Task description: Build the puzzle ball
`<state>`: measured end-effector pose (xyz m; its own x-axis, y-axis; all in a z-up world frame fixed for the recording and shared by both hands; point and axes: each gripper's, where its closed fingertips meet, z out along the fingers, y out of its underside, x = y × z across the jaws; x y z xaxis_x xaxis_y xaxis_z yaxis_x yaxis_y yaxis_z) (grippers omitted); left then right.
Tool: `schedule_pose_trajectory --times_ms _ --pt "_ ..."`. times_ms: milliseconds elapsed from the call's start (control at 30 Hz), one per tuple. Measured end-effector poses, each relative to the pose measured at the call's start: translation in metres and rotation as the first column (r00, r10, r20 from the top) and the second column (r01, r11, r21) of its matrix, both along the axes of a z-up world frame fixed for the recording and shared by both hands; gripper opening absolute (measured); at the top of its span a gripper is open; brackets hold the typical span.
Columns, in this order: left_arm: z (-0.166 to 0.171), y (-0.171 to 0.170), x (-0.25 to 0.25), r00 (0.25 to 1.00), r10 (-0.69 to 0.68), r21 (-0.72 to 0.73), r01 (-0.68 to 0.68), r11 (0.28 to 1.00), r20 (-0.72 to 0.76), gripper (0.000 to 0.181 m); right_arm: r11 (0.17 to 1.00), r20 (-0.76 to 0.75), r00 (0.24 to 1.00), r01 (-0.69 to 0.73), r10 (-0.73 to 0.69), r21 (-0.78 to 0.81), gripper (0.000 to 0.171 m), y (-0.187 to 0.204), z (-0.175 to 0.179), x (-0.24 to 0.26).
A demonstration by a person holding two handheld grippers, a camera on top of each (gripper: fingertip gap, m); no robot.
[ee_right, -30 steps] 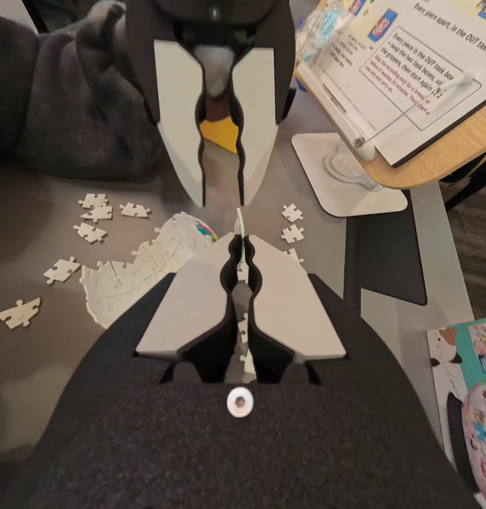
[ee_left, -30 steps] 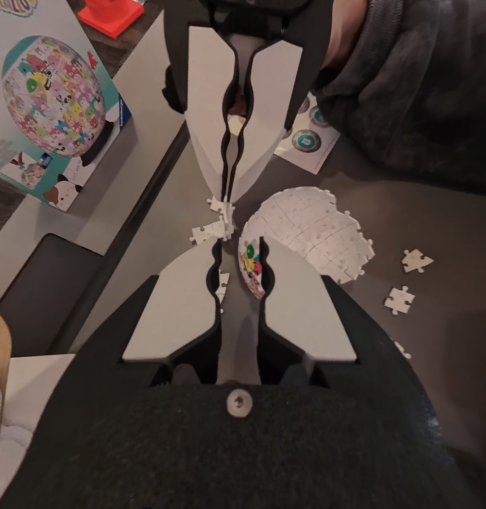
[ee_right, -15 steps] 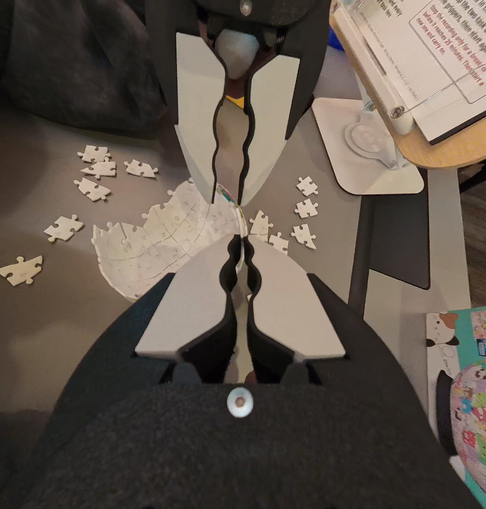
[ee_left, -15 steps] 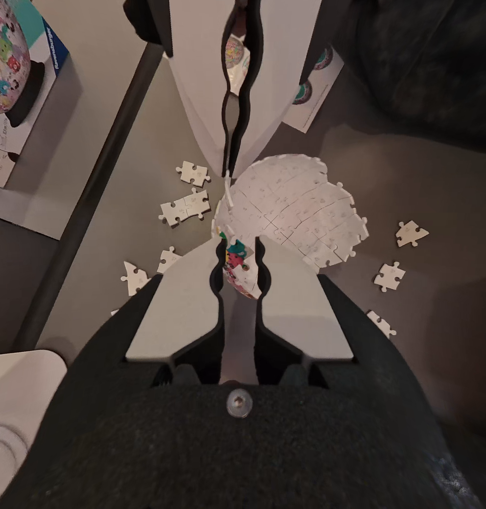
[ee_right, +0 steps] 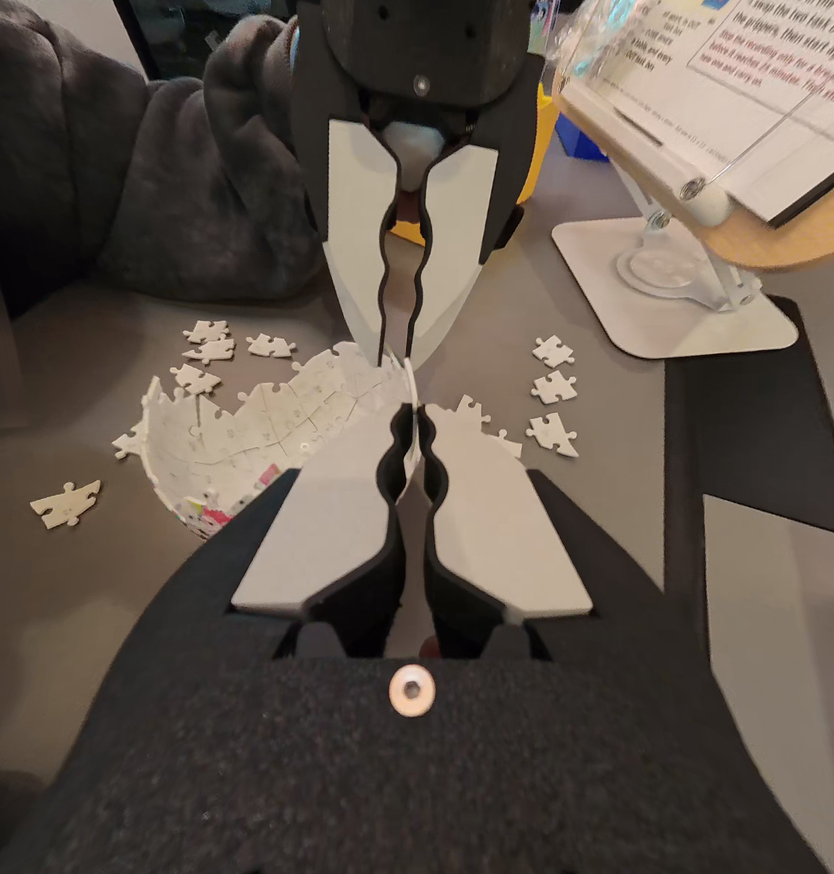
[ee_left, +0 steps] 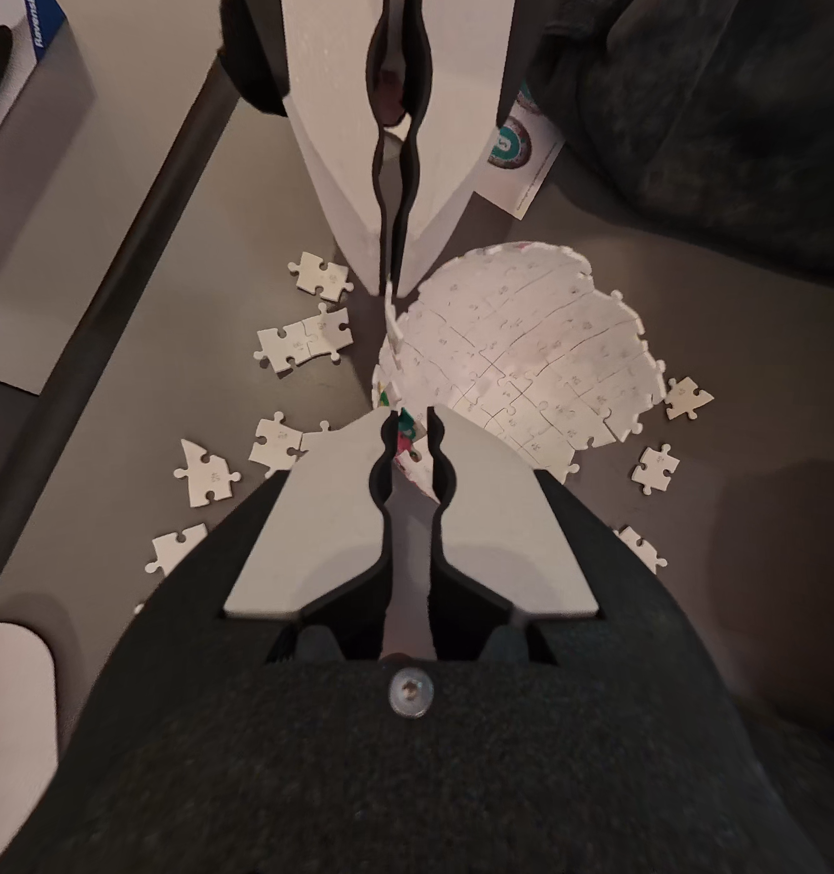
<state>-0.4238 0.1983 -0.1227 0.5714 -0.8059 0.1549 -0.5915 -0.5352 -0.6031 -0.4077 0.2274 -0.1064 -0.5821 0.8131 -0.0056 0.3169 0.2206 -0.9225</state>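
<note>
L gripper (ee_left: 412, 416) sits nearest in its own view, jaws drawn in to a narrow gap and clamped on the near rim of the puzzle ball (ee_left: 523, 359). The ball is a half-built shell lying on the grey table (ee_left: 192, 402), centre-right. Its white inside faces up, and a bit of colour print shows at the rim between the fingers.

Loose white pieces lie flat around it:
- L of the gripper: one pointed piece (ee_left: 207, 475), w/ another (ee_left: 275, 437) just beyond it.
- R of the shell: two singles (ee_left: 656, 468), apart from each other.
- Farther on the L: a joined pair (ee_left: 304, 340), then a single (ee_left: 322, 276).

R gripper (ee_left: 389, 288) comes in from the far side, tips facing the L gripper's. It's pinched tight on one puzzle piece (ee_left: 390, 326) held edge-on, which meets the shell's L rim. Whether the piece is locked in, can't tell.

Behind the shell a printed leaflet (ee_left: 523, 165) lies partly under the R gripper. A dark grey fleece sleeve (ee_left: 712, 118) is far R, and a puzzle box (ee_left: 8, 71) is at the far L corner.

From the R wrist view, three more loose pieces (ee_right: 553, 390) sit in a row R of the shell. Beyond them is a white-based doc stand (ee_right: 665, 284) w/ a printed sheet.
</note>
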Motion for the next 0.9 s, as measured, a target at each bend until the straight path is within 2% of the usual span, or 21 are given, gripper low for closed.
schedule_pose_trajectory --times_ms 233,700,800,900 --pt "-0.003 0.003 -0.003 0.999 0.012 -0.028 -0.011 1.0 0.04 0.011 1.0 0.023 0.999 -0.021 0.021 -0.004 0.002 -0.001 -0.022 -0.006" --pt "0.005 0.002 -0.005 0.998 0.007 -0.007 -0.006 1.0 0.055 0.019 0.999 0.037 0.999 -0.017 0.015 0.042 0.002 -0.002 -0.031 -0.005" --pt "0.011 0.009 -0.009 0.995 0.034 0.016 -0.035 0.999 0.089 0.019 0.999 0.039 0.999 -0.008 0.006 0.045 0.002 0.0 -0.032 -0.006" --pt "0.016 0.025 -0.021 0.984 0.118 0.049 -0.126 0.991 0.13 0.019 0.999 0.03 1.0 -0.008 0.007 0.047 0.002 -0.001 -0.03 -0.006"
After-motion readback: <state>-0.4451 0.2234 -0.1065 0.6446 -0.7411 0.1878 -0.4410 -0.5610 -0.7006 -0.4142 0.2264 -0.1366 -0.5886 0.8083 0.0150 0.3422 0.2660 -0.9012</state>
